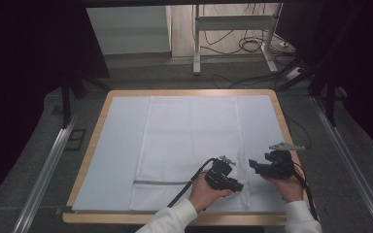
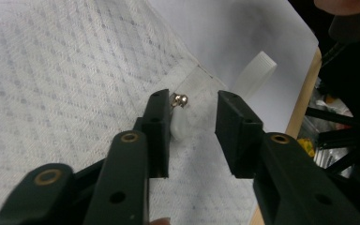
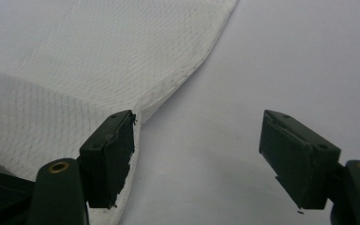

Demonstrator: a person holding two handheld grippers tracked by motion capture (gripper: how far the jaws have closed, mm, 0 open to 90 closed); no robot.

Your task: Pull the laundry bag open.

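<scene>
A white mesh bag (image 1: 189, 141) lies flat on the white-covered table, with a grey zipper line (image 1: 160, 182) across its near end. My left gripper (image 1: 238, 186) rests at the bag's near right corner. In the left gripper view its jaws (image 2: 193, 96) stand apart around the white zipper pull (image 2: 180, 124) and its small metal bead (image 2: 182, 99); the pull lies against the left jaw only. A white ribbed loop (image 2: 255, 72) sticks out past the corner. My right gripper (image 1: 253, 166) is open just right of the bag (image 3: 75, 70), its jaws (image 3: 197, 115) empty over the bare cover.
A white sheet (image 1: 121, 145) covers the wooden table, whose rim (image 1: 85, 165) shows all around. Metal rails (image 1: 48, 165) run along both sides on the floor. A desk frame (image 1: 233, 34) and cables stand beyond the far edge.
</scene>
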